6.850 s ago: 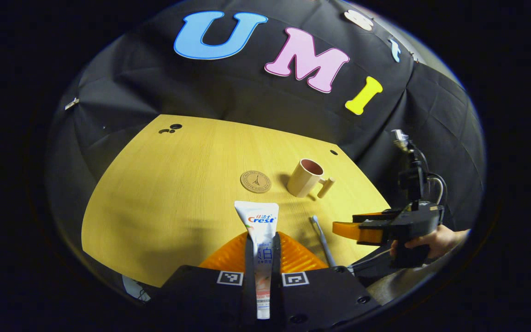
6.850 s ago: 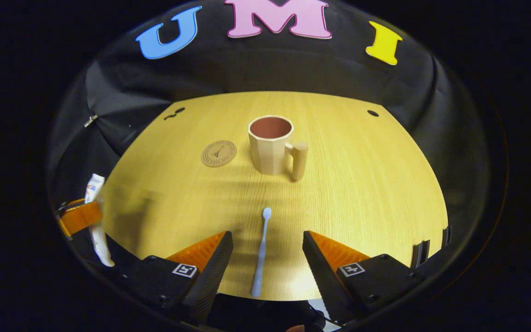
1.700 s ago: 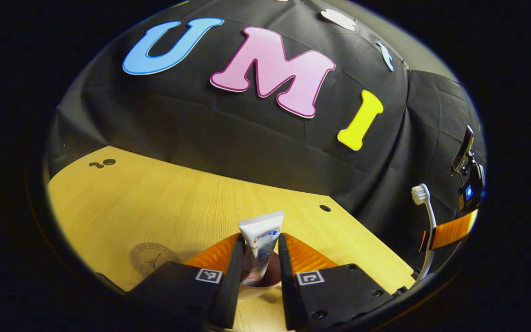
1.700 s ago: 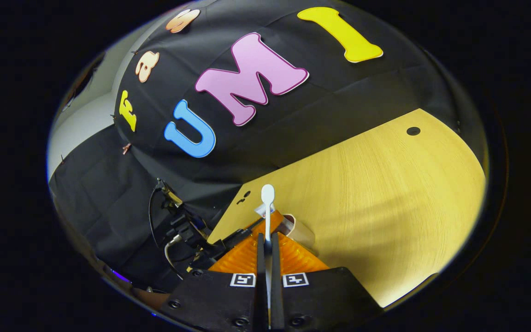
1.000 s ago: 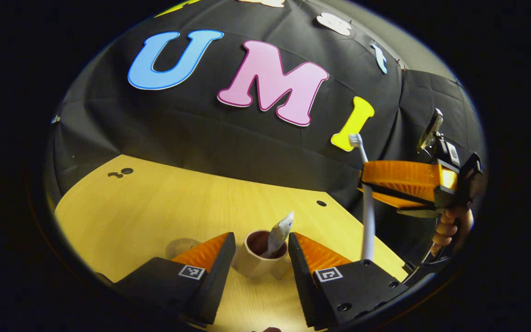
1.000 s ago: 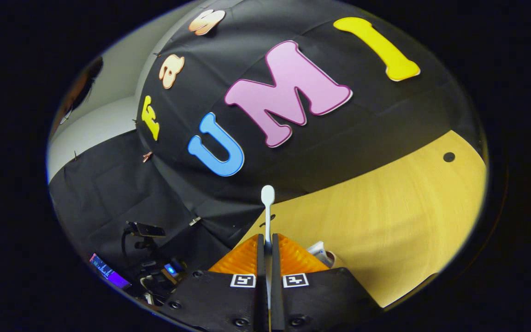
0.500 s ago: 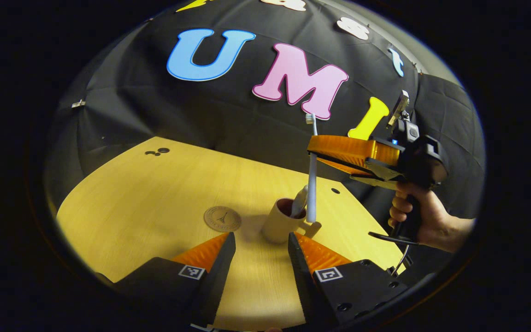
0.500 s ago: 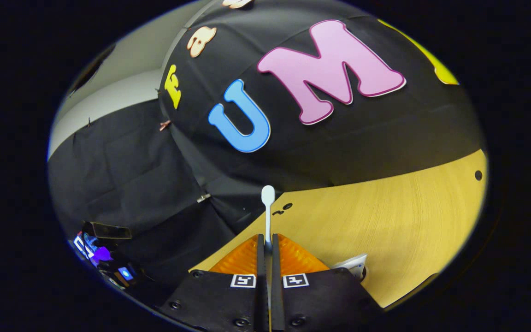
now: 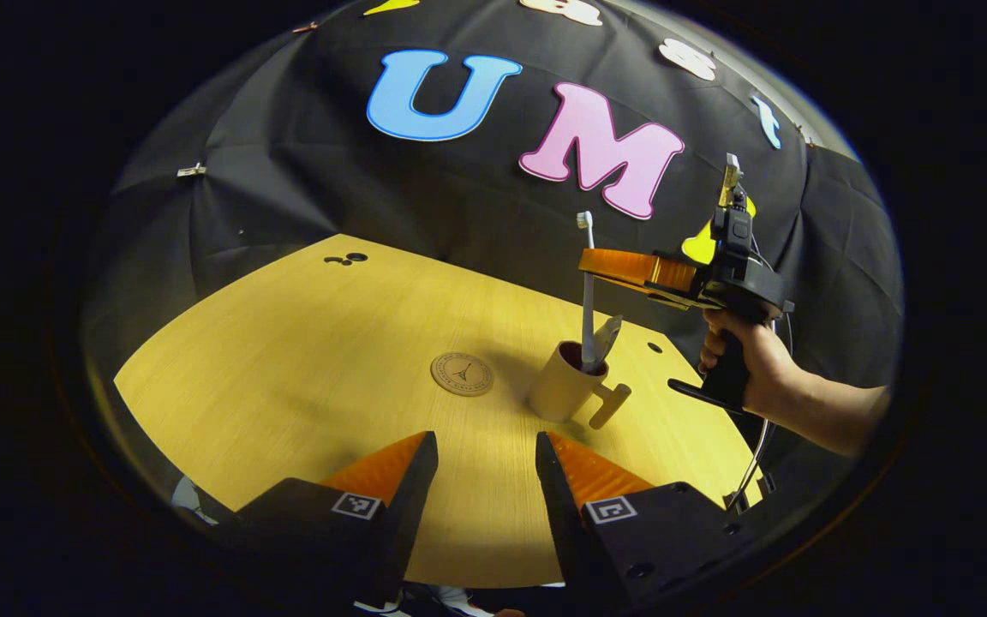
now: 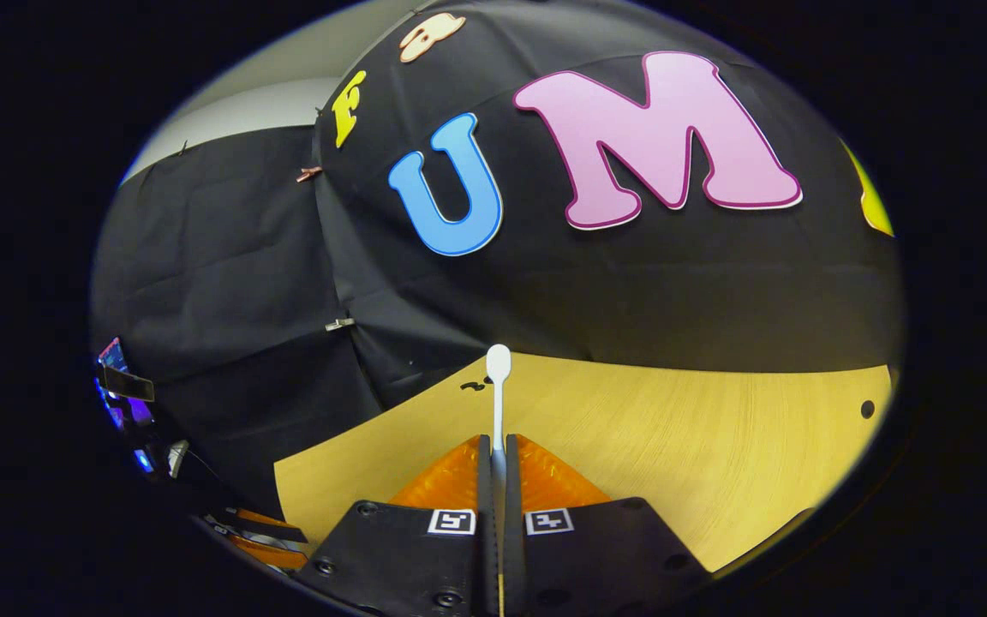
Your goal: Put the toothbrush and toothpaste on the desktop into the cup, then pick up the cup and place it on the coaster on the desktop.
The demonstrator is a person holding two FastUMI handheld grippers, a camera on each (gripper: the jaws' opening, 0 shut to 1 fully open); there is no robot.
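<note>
Left gripper view shows the table (image 9: 288, 360), with the cup (image 9: 564, 390) standing just right of the coaster (image 9: 462, 374). The left gripper (image 9: 478, 488), jaws apart and empty, has backed away toward the near edge since letting go of the toothpaste (image 9: 605, 336), which leans in the cup. The right gripper (image 9: 622, 267), clamped on the toothbrush (image 9: 587, 291), has come over the cup, handle end dipping inside. Release looks imminent; carrying the cup to the coaster remains.

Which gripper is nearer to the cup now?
Right. The right gripper is directly above the cup, holding the toothbrush in it. The left gripper is open, farther back.
</note>
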